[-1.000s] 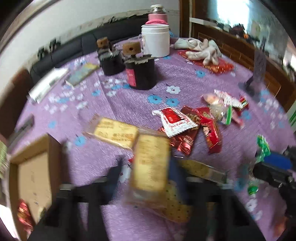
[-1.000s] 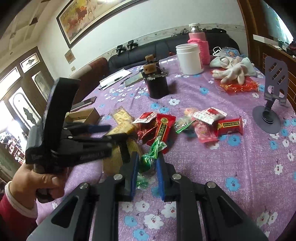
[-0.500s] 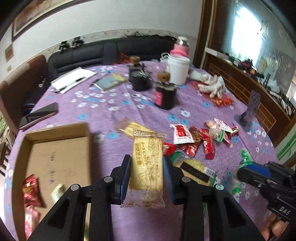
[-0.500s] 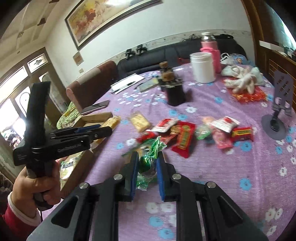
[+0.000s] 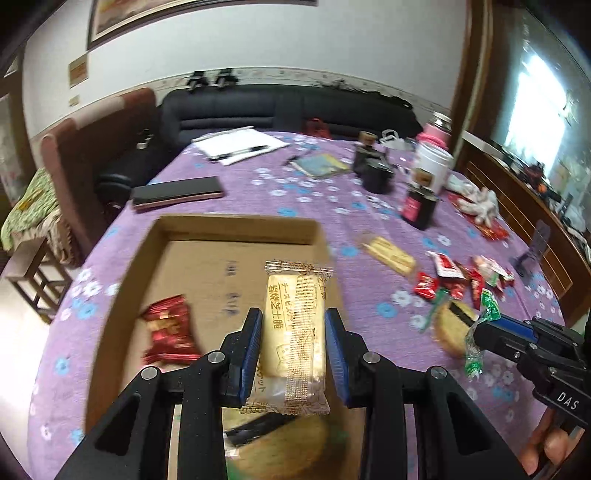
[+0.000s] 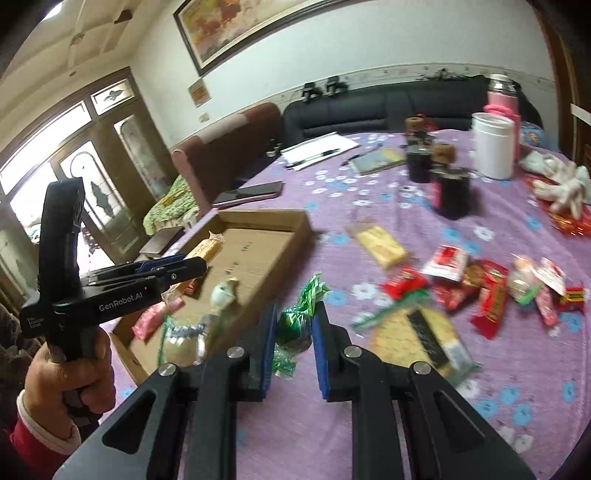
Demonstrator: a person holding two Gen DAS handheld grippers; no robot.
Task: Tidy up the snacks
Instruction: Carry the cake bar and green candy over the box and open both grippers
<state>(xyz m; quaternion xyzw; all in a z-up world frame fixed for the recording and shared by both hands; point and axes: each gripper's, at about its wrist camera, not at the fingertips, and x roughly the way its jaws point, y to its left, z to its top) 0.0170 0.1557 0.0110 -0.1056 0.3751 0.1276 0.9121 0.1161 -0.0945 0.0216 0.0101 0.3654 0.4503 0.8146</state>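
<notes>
Left wrist view: the left gripper (image 5: 293,339) has its jaws clamped partway on a yellow biscuit packet (image 5: 295,325), held over the cardboard box (image 5: 236,227) – a red snack packet (image 5: 168,334) lies inside at 9 o'clock. Loose snacks (image 5: 454,277) sit on the purple counter (image 5: 314,192) at 3 o'clock.

Right wrist view: the right gripper (image 6: 293,345) has its jaws fully squeezed on a green-wrapped candy (image 6: 295,325) – the box lies at 10 o'clock

A home living room: black sofa (image 6: 388,107), framed painting (image 6: 236,26), flowered cloth on the surface (image 6: 480,387).
</notes>
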